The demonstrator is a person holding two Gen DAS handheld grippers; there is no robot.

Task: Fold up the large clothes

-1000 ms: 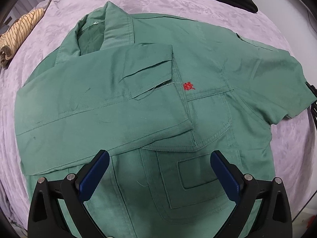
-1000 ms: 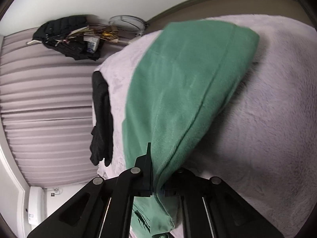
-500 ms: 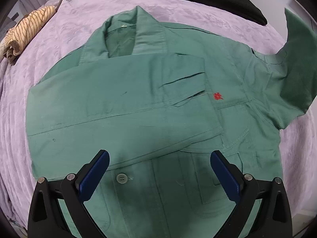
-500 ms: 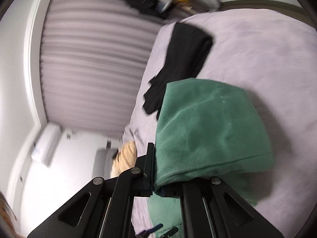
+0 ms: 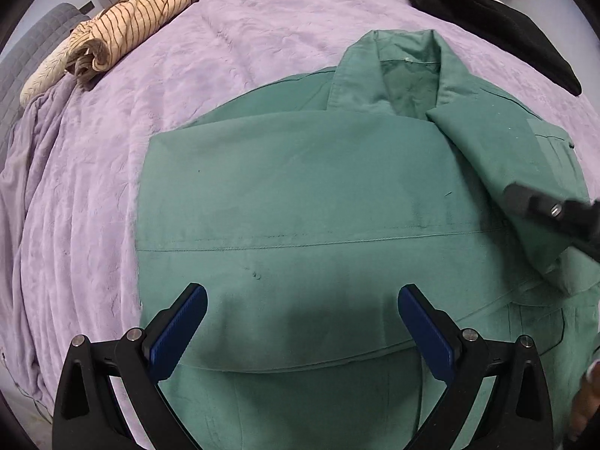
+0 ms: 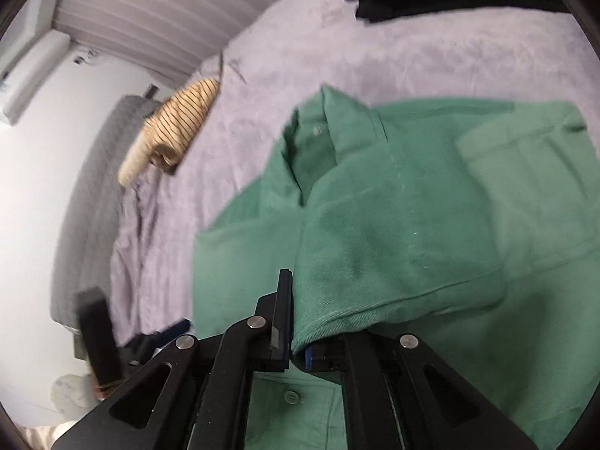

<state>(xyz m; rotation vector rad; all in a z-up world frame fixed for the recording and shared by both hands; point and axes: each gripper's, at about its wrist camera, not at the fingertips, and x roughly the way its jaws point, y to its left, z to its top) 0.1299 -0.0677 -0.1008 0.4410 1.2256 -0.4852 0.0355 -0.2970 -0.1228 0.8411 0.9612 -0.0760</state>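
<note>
A green work shirt (image 5: 318, 202) lies collar-up on the purple bedspread (image 5: 112, 142), its left sleeve folded across the chest. My left gripper (image 5: 300, 322) is open and empty, hovering over the shirt's lower front. My right gripper (image 6: 298, 341) is shut on the right sleeve's hem (image 6: 375, 273) and holds it over the shirt's front; it shows at the right edge of the left wrist view (image 5: 543, 206). The shirt also fills the right wrist view (image 6: 431, 225).
A striped beige garment (image 5: 120, 37) lies rolled at the bed's far left, by a grey cushion (image 5: 22, 63). A black garment (image 5: 495, 18) lies at the far right. The left gripper shows at the lower left of the right wrist view (image 6: 97, 337).
My right gripper has carried the right sleeve up and inward over the shirt's chest, covering the red emblem and pocket. My left gripper has shifted toward the shirt's left side.
</note>
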